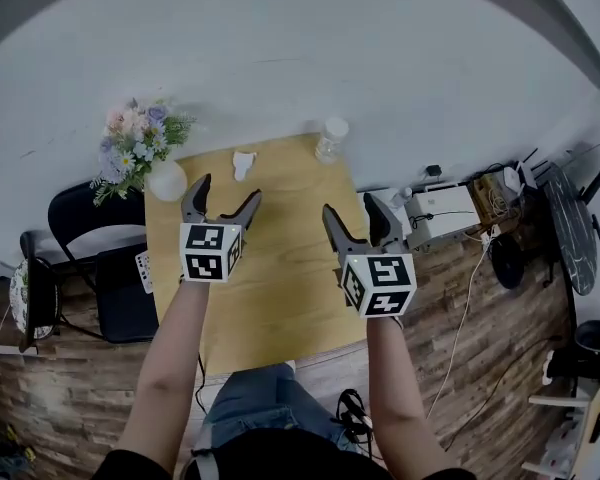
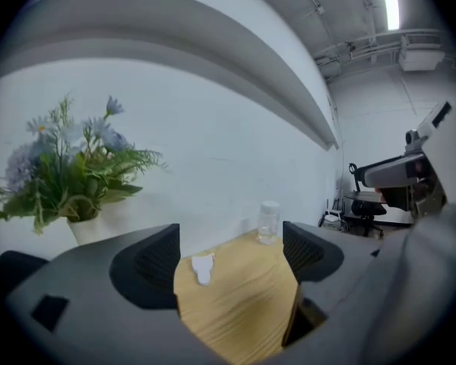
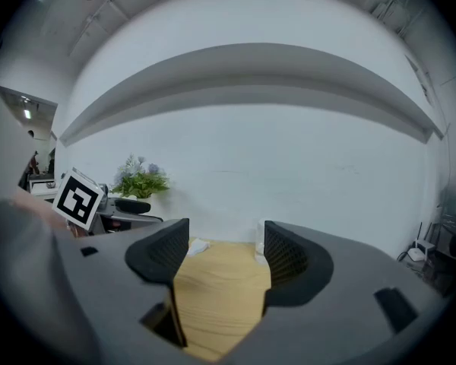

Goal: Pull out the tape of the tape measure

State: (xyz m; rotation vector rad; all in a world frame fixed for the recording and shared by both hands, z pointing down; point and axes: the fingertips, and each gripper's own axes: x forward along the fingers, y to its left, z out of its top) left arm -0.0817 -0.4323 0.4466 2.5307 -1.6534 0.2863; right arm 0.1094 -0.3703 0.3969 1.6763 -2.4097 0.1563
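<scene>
Head view: my left gripper and right gripper hover side by side over the wooden table, apart from each other. A small white object lies at the table's far edge, near a clear bottle. Can't tell if it's the tape measure.
Left gripper view: jaws wide, nothing between them, white object ahead.
Right gripper view: jaws wide, also empty.

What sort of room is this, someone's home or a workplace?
Probably a lab or office workroom, dressed a little like a home. A wooden table with flowers stands against a bare wall, but a white box trailing cables sits beside it, and a strip light hangs overhead.
</scene>
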